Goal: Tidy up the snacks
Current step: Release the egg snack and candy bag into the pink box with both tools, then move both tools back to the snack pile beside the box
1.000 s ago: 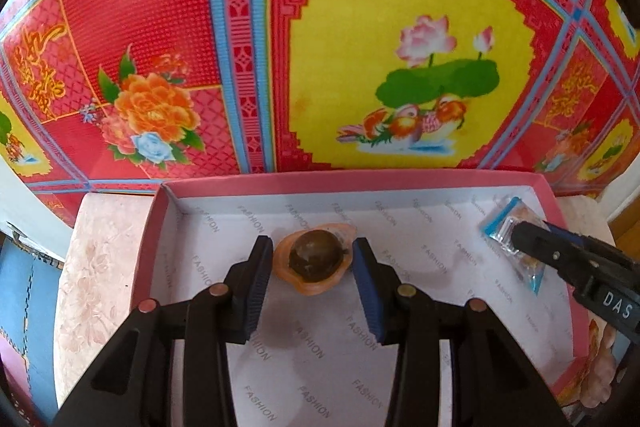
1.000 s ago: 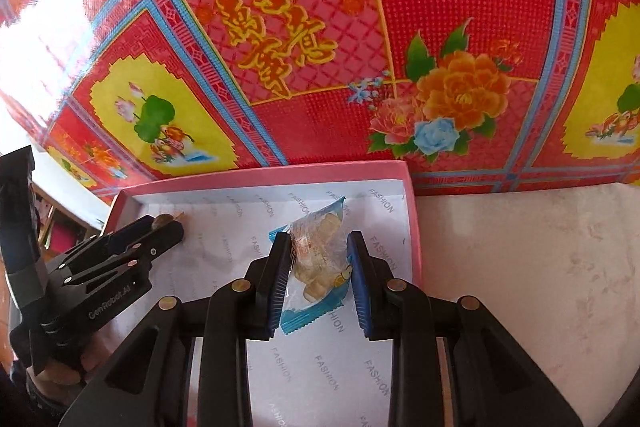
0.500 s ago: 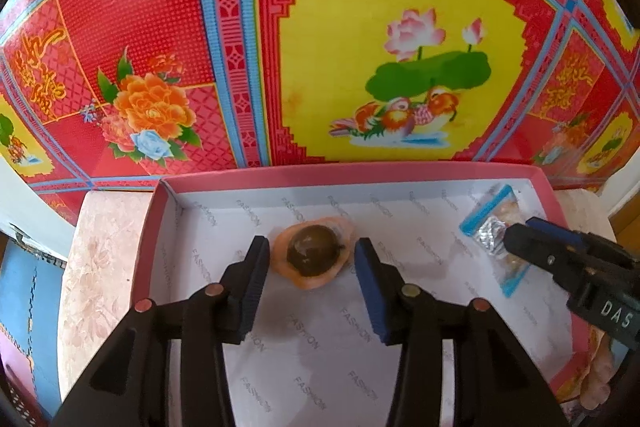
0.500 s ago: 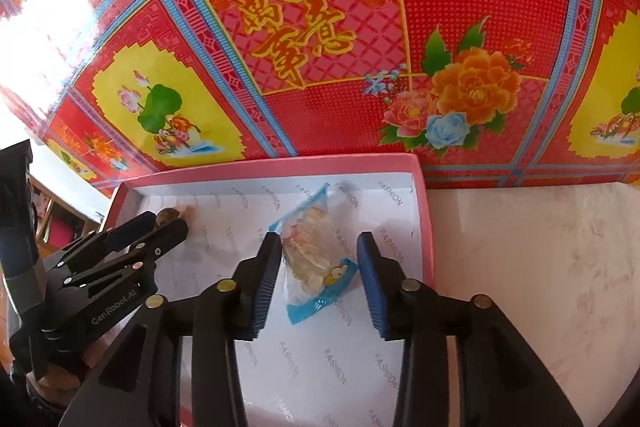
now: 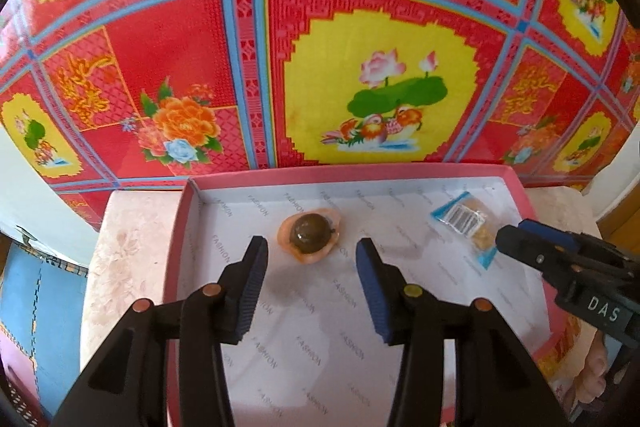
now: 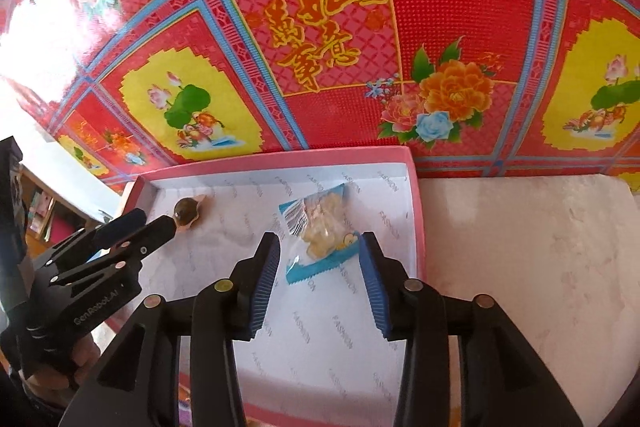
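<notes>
Left gripper (image 5: 310,275) fingers are spread wide, nothing held; the round brown snack (image 5: 310,237) in an orange wrapper is seen lying just beyond the tips, near the far edge of the pink box (image 5: 182,223). Right gripper (image 6: 318,277) fingers are also parted; the blue-edged clear packet (image 6: 320,227) lies loose between them, by the box's far right corner. The box is set on a pale table (image 6: 520,247).

Looking like a home: festive red floral sheet (image 5: 192,39) w/ lotus & ducks hanging behind, shelves (image 6: 40,215) showing at left.
</notes>
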`<control>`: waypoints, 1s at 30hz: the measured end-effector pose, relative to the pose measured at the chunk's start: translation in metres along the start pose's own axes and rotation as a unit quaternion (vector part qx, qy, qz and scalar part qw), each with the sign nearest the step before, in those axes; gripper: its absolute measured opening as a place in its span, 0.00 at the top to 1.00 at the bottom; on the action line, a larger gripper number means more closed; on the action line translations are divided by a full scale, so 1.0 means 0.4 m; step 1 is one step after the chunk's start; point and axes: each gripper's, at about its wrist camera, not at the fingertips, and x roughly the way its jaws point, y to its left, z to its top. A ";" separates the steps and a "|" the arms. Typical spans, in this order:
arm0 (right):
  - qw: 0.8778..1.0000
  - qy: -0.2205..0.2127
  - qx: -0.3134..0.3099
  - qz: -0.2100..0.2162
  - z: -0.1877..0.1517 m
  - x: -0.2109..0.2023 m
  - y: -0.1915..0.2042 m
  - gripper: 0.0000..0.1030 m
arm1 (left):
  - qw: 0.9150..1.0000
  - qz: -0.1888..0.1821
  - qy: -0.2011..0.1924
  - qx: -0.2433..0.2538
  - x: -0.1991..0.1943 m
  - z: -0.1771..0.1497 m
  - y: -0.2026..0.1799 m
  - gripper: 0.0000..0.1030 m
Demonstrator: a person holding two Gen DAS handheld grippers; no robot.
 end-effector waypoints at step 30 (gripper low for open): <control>1.000 -0.015 0.002 0.014 -0.168 -0.228 -0.043 0.59 | 0.998 -0.019 0.012 -0.052 -0.181 -0.153 0.014 0.53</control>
